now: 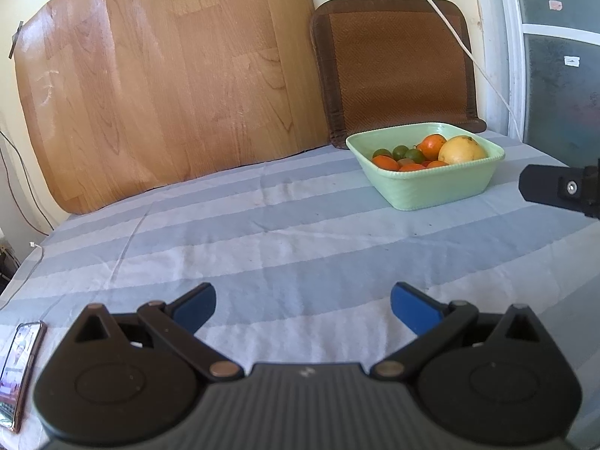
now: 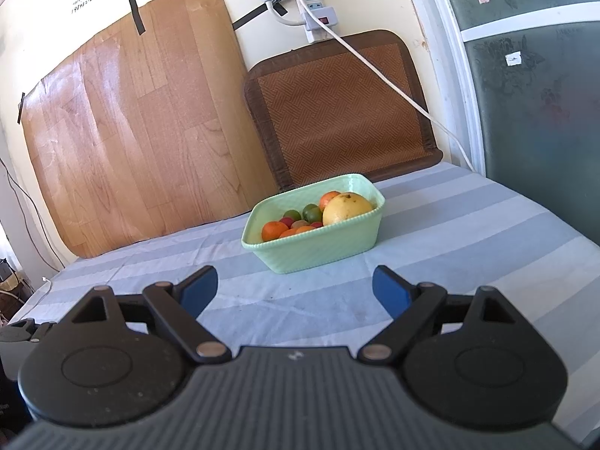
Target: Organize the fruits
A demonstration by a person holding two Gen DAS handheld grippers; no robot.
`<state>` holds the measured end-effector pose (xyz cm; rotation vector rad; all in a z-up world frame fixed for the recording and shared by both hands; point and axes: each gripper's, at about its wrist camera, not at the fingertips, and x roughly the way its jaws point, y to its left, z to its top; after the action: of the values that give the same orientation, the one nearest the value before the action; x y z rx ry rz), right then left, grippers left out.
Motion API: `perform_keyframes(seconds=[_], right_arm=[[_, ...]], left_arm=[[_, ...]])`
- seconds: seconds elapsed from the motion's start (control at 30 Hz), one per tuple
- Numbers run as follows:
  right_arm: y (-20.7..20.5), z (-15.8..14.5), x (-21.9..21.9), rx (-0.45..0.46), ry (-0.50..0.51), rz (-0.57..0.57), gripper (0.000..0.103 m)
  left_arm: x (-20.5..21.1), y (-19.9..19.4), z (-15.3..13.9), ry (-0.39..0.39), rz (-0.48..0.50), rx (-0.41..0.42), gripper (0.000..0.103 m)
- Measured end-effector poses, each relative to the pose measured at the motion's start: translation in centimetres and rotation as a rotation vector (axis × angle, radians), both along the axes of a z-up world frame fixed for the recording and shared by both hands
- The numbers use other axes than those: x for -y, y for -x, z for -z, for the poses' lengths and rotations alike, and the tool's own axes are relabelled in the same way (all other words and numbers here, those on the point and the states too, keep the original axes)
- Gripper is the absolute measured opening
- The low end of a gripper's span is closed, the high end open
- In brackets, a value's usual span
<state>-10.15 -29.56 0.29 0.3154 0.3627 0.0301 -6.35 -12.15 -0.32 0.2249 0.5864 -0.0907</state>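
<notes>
A pale green basket [image 1: 435,191] [image 2: 322,247] stands on the striped cloth at the far side. It holds a large yellow fruit [image 1: 462,150] [image 2: 347,208], several oranges [image 1: 385,162] [image 2: 273,230] and small green fruits [image 1: 414,155] [image 2: 310,212]. My left gripper [image 1: 303,309] is open and empty over the cloth, well short and left of the basket. My right gripper [image 2: 295,290] is open and empty, just in front of the basket. The right gripper's body shows at the right edge of the left wrist view [image 1: 562,187].
The blue-and-white striped cloth [image 1: 262,232] covers the table. A phone [image 1: 18,371] lies at its near left edge. A wooden board [image 1: 168,75] and a brown woven mat [image 1: 393,71] lean on the back wall. A white cable [image 2: 393,90] hangs from a power strip [image 2: 317,11].
</notes>
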Motion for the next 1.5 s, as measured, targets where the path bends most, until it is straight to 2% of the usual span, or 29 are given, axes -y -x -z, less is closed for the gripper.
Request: perform_keyframes(seconds=[0.93,1.5], right_arm=[[-0.08,-0.42,0.23,0.014,0.003,-0.007,0.092],[0.01,-0.56,0.45,0.03,0.017,-0.01,0.092]], left_arm=[[-0.08,0.37,-0.61,-0.018,-0.002,0.062,0.103],[0.31,0.08,-0.38,-0.043,-0.001,0.042,0.103]])
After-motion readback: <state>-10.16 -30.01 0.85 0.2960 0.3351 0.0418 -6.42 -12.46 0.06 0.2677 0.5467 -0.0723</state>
